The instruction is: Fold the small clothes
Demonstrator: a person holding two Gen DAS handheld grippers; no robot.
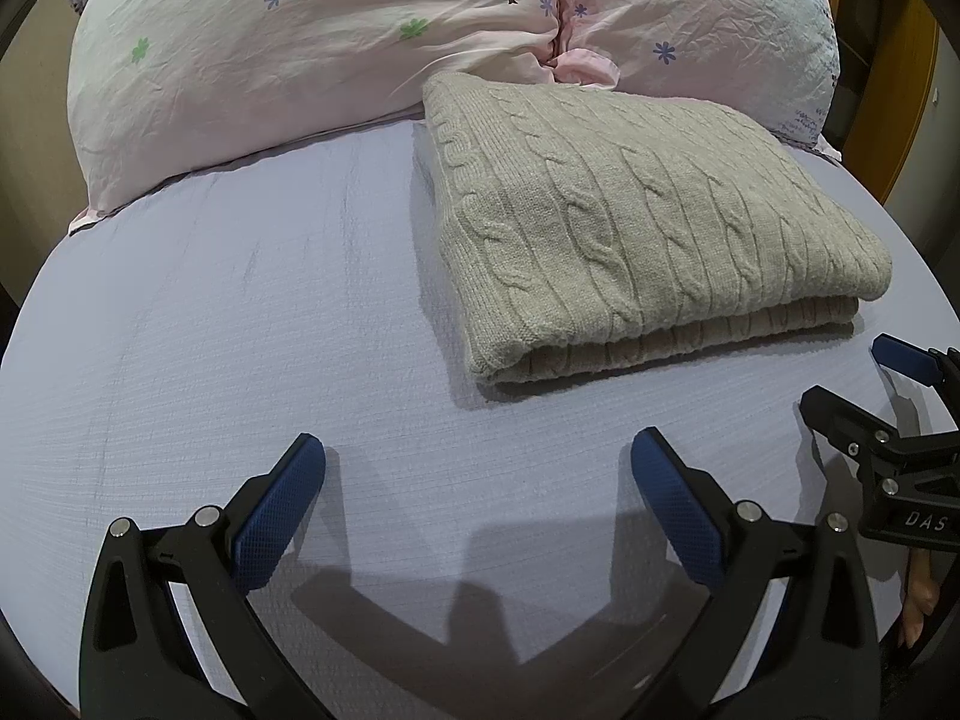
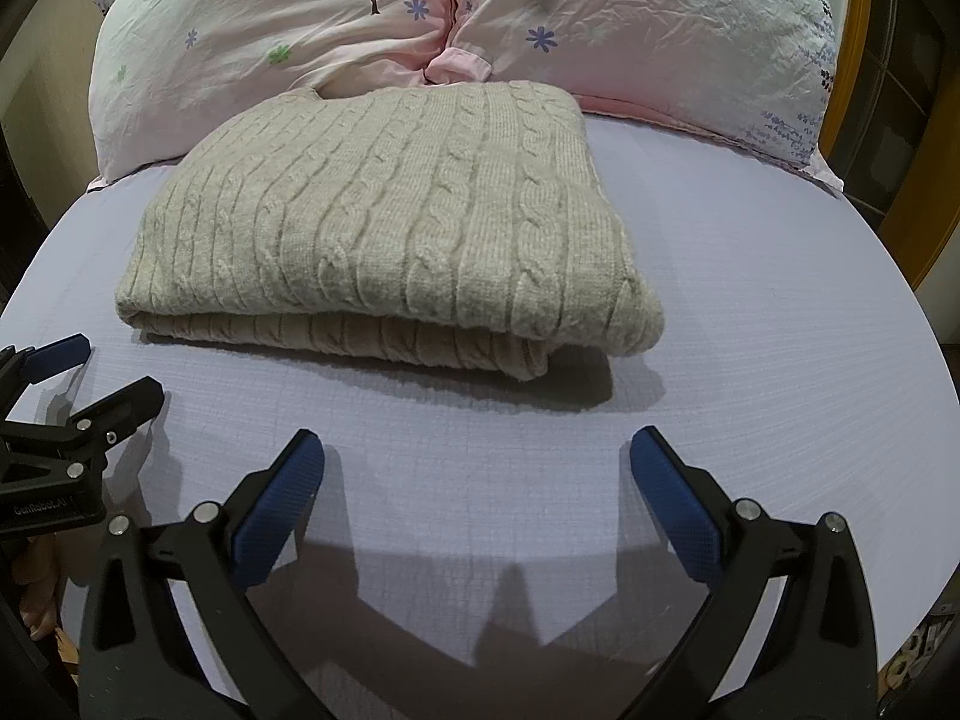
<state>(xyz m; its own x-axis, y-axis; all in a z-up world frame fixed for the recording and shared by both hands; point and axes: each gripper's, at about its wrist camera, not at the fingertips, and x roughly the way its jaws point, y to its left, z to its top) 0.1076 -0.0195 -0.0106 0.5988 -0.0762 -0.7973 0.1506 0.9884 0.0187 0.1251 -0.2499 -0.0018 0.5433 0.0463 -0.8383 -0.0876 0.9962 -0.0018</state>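
Sweater: beige cable-knit sweater (image 1: pixel 636 222) folded on my lavender bed sheet (image 1: pixel 240 330).
Left gripper (image 1: pixel 478 450): fingers spread, empty.
Right gripper (image 2: pixel 477 450): fingers spread, empty.

Left wrist view: low over the bed sheet (image 1: pixel 210 330), looking forward along the left gripper (image 1: pixel 478 450) toward the pillows (image 1: pixel 300 42); folded sweater (image 1: pixel 648 228) lies ahead and right, near. Right wrist view: same low height and heading, along the right gripper (image 2: pixel 477 450); sweater ahead and left. Shared: sweater, pillows, sheet; each view catches the other gripper at its inner edge.
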